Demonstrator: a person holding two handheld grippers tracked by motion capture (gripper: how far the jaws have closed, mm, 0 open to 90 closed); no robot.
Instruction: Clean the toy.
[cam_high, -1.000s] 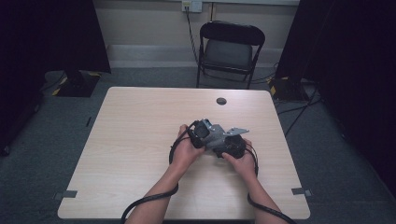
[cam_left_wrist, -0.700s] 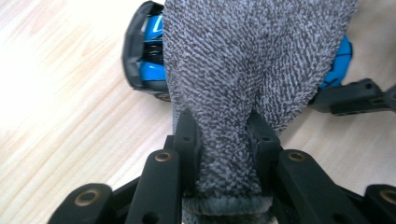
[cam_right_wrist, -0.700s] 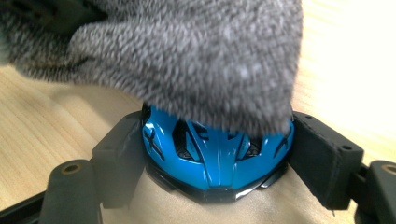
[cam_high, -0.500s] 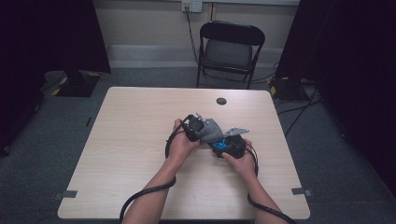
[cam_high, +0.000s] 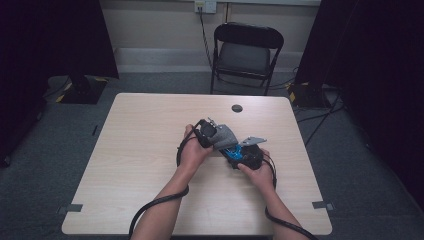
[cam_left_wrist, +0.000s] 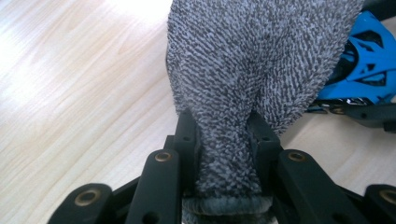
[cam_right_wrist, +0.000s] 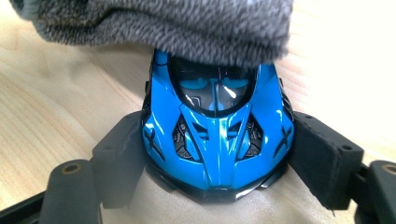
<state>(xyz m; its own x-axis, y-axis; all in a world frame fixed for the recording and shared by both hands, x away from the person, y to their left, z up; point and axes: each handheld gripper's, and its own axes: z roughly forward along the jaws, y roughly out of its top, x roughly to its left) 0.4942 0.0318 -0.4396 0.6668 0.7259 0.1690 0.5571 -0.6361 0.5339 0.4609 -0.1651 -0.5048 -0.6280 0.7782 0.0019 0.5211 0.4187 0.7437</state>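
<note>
The left gripper (cam_left_wrist: 223, 140) clamped a grey fuzzy cloth (cam_left_wrist: 252, 70); the right gripper (cam_right_wrist: 219, 154) clasped a glossy blue toy car (cam_right_wrist: 217, 135); the cloth lay over the car's roof, above the pale wooden table (cam_high: 150, 130).

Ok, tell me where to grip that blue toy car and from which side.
Grip the blue toy car across its flanks, coming along its length from one end, as the right gripper does: the sides are flattish and parallel, and the grey cloth covers its top.

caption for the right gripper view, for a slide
Hand-held gripper clamps a blue toy car while a grey cloth wipes its roof.
</note>
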